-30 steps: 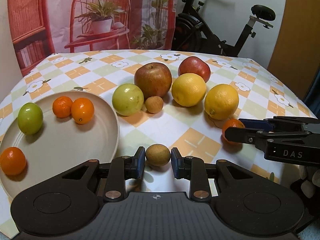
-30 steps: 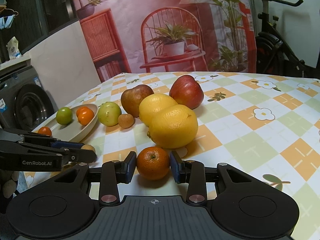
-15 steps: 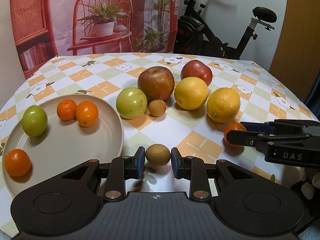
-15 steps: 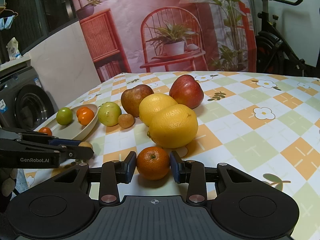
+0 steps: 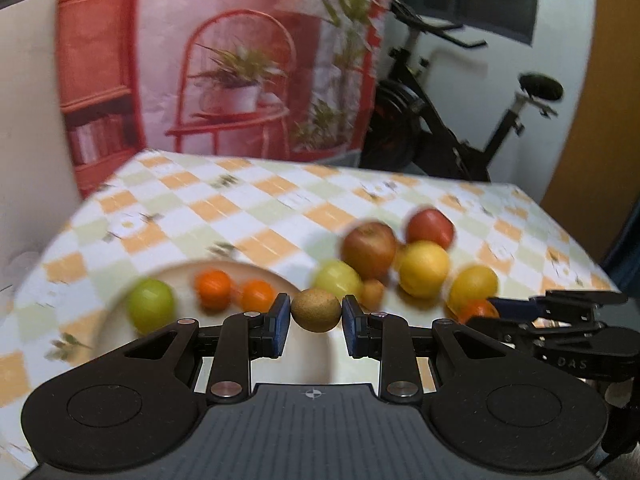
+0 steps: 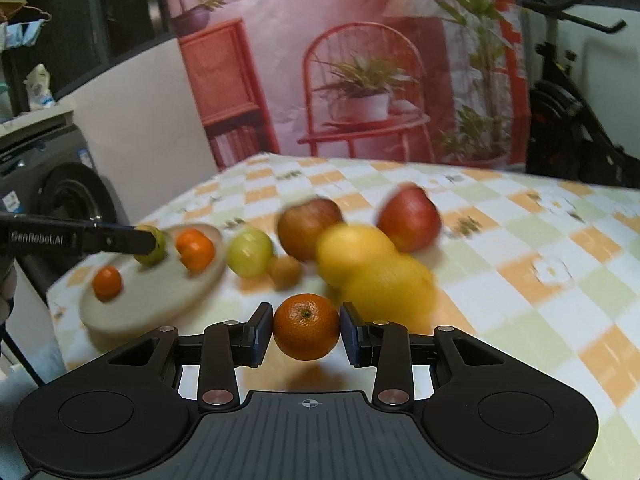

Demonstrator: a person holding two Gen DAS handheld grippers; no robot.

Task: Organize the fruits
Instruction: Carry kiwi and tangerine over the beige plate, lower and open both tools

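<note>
1. My left gripper (image 5: 316, 316) has its jaws clamped on a small brown kiwi-like fruit (image 5: 316, 315), one blue pad pressing each side, and the fruit hangs clear above the plate (image 5: 176, 276).
2. My right gripper (image 6: 306, 328) has its jaws clamped on a mandarin (image 6: 306, 327), stem end facing up, held off the checked tablecloth (image 6: 560, 320) with its shadow on the cloth beneath.
3. The beige plate sits near the left edge of the tabletop. In the right wrist view it carries a green fruit (image 6: 154, 246), two small oranges touching each other (image 6: 195, 249) and one more small orange (image 6: 107, 283) apart from them at the near rim.
4. Toward the middle of the tabletop lies a loose cluster: a yellow-green fruit (image 6: 250, 252) just beside the plate, a small tan fruit (image 6: 284, 271) touching it, a brownish-red apple (image 6: 309, 227) behind, a red apple (image 6: 410, 216) farther right, and two lemons (image 6: 384, 276) overlapping in front.
5. From the left wrist view, the right gripper's black fingers (image 5: 560, 320) reach in from the right edge with the mandarin just beside the nearest lemon (image 5: 474, 286).
6. Everything on the tabletop is motion-blurred in both views; only the held fruits are sharp.
</note>
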